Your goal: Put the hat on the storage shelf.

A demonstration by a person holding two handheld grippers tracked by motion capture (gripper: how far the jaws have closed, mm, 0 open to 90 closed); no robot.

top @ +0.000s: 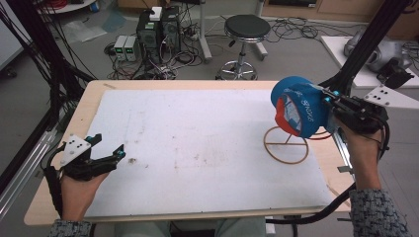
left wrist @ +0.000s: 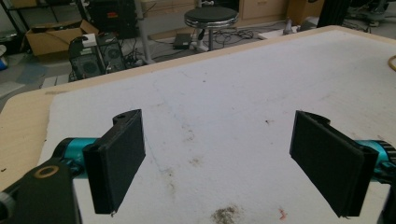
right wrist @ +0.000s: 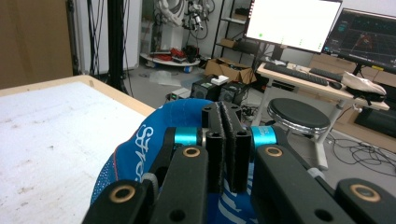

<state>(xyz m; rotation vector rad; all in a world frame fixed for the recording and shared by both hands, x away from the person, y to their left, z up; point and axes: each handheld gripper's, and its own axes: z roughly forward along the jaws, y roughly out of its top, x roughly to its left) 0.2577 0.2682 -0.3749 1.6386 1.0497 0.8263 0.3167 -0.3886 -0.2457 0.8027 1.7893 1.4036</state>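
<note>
My right gripper has its fingers pressed flat together on the edge of one blue cap, holding it up in the air above the desk. The cap hangs just over one thin wooden ring stand, and it hides the stand's top, so I cannot tell whether the two touch. In the right gripper view the cap is mostly hidden behind my own fingers, and its white lettering is cut off and hard to read. My left gripper sits well away from the stand, at the near left of the white mat, fingers spread wide with nothing between them. Small brownish stains mark the mat; what they are I cannot make out.
</note>
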